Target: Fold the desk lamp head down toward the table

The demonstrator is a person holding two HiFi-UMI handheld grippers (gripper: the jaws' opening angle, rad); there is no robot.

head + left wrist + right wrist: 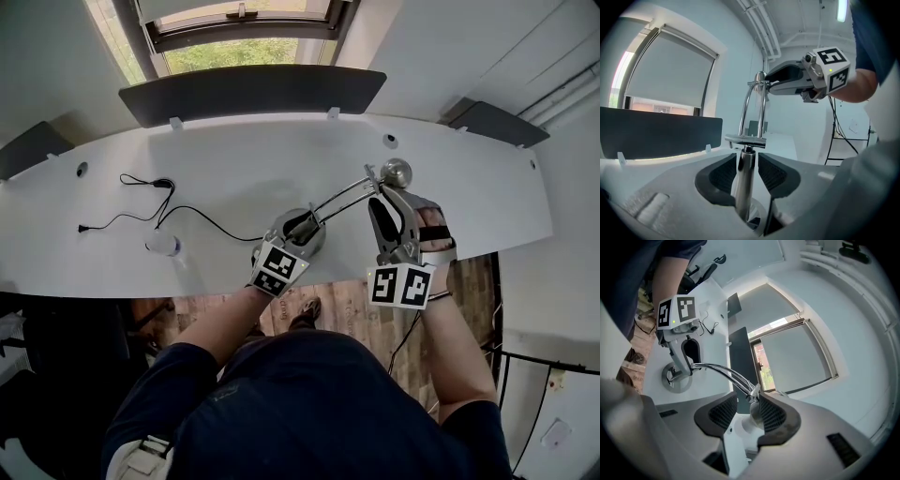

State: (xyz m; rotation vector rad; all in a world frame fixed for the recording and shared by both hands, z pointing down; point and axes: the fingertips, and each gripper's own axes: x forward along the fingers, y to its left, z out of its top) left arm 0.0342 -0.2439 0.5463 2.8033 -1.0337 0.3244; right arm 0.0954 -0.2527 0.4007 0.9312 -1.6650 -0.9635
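A chrome desk lamp stands on the white desk (234, 169). Its round base (317, 242) is near the front edge, and its twin-rod arm (342, 199) rises right to the small round head (397, 172). My left gripper (298, 228) is open, with the upright post (744, 187) between its pads just above the base. My right gripper (392, 195) is open too. In the right gripper view the lamp head (753, 417) sits between the spread pads, closer to the right pad. The arm rods (719, 370) run from there to the base (675, 379).
A black cable (192, 212) trails left across the desk to a plug (82, 228), beside a small white puck (161, 244). A dark partition panel (253, 89) stands along the far edge below a window. A cable grommet (390, 141) lies behind the lamp head.
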